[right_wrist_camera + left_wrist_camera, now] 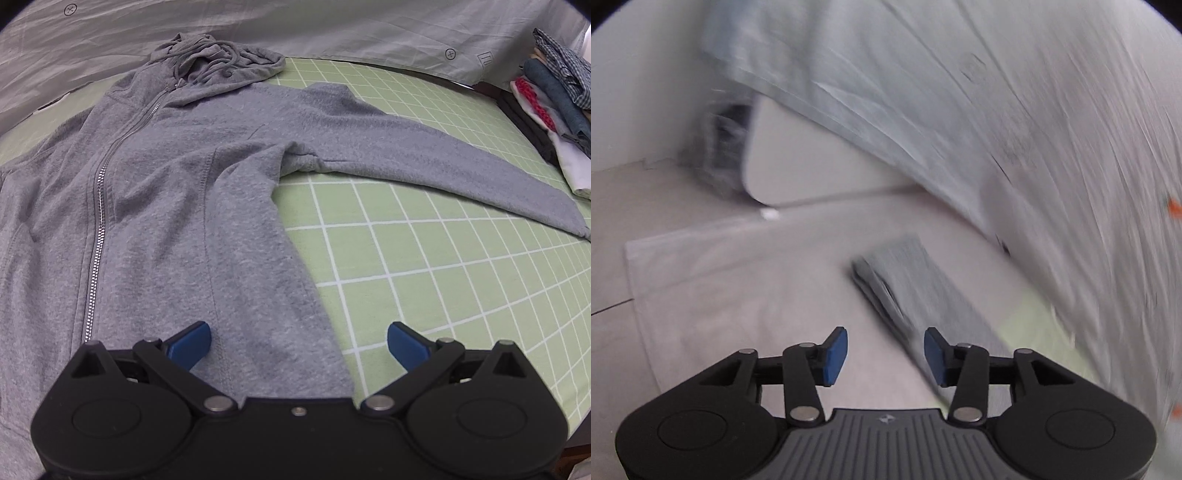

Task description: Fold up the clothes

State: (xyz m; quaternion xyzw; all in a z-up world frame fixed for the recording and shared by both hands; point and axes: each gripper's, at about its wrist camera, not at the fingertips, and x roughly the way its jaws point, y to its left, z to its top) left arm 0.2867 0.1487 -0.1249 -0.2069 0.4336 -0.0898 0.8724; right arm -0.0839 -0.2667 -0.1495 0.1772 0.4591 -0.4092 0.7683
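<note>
A grey zip hoodie lies flat, front up, on a green checked sheet, with its hood at the far end and one sleeve stretched out to the right. My right gripper hovers open over the hoodie's near right hem, with nothing between its blue pads. The left wrist view is motion-blurred. There my left gripper is open and empty, and a grey sleeve end of the hoodie hangs off the bed edge just ahead of it.
A stack of folded clothes sits at the right edge of the bed. Pale grey bedding lies behind the hoodie. In the left wrist view a pale sheet drapes down at right, over a light floor.
</note>
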